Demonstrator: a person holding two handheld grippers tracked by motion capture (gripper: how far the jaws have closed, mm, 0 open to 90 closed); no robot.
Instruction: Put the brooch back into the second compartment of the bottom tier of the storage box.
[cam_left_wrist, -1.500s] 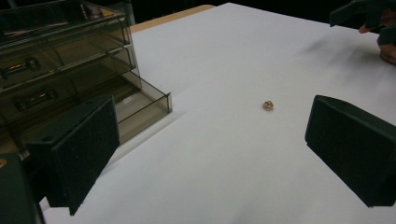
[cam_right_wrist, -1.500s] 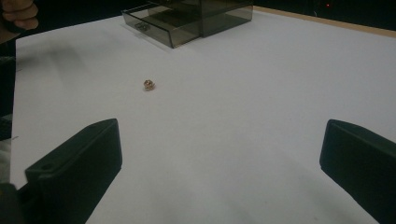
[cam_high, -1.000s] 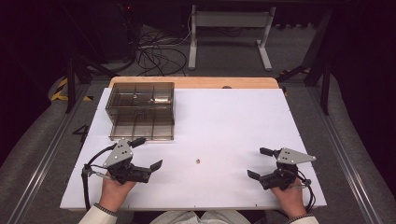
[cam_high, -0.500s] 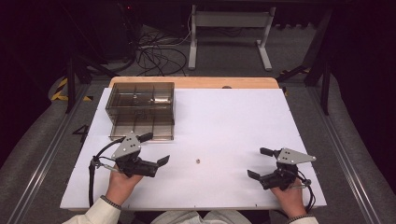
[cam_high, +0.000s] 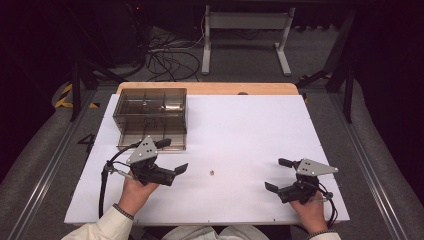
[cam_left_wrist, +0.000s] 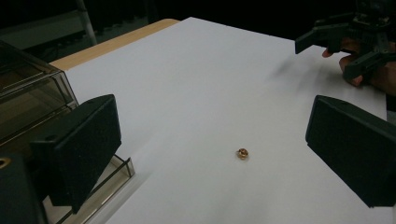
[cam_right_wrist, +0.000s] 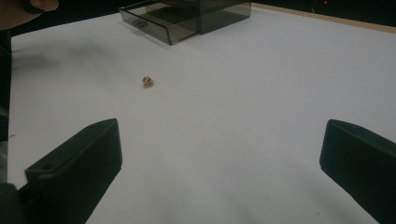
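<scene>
The left gripper (cam_high: 172, 156) hangs just above the white surface (cam_high: 250, 130), jaws spread wide and holding nothing, its wrist turned so the jaws point right toward a small brass-coloured nut (cam_high: 212, 173) lying alone near the middle of the front half. Just behind this gripper sits a smoky transparent plastic box (cam_high: 151, 118) divided into compartments; a small pale object shows in one rear compartment, too small to identify. The right gripper (cam_high: 279, 174), well apart at the front right, is held low in the person's hand with jaws likewise wide apart and empty, aimed left. The surface is smooth and matte, with a wooden edge (cam_high: 207, 88) at its far side.
</scene>
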